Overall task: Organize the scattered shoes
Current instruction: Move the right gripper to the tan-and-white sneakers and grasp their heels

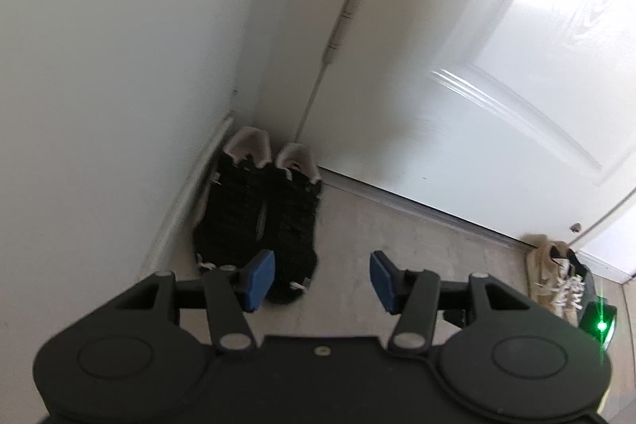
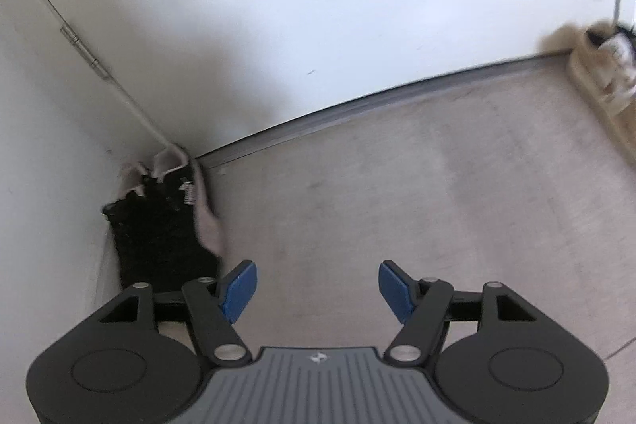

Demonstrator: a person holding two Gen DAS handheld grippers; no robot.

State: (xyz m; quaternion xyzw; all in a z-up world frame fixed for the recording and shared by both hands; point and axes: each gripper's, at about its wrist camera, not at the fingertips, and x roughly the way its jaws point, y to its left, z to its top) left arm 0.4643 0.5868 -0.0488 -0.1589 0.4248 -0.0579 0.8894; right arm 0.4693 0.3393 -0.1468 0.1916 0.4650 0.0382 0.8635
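A pair of black knit shoes (image 1: 258,213) with pale collars stands side by side in the corner between the wall and the door. My left gripper (image 1: 322,281) hovers open just right of their near ends, nothing between its blue pads (image 1: 260,279). A beige shoe (image 1: 552,277) with white laces lies by the door at the far right. In the right wrist view the black shoes (image 2: 159,233) sit at the left against the wall, and the beige shoe (image 2: 604,86) is blurred at the right edge. My right gripper (image 2: 318,291) is open over bare floor.
A white door (image 1: 477,66) with a hinge (image 1: 338,26) closes the far side; a white wall with baseboard (image 1: 187,201) runs along the left. Pale floor (image 2: 397,185) stretches between the two shoe groups. A device with a green light (image 1: 600,324) shows at the right.
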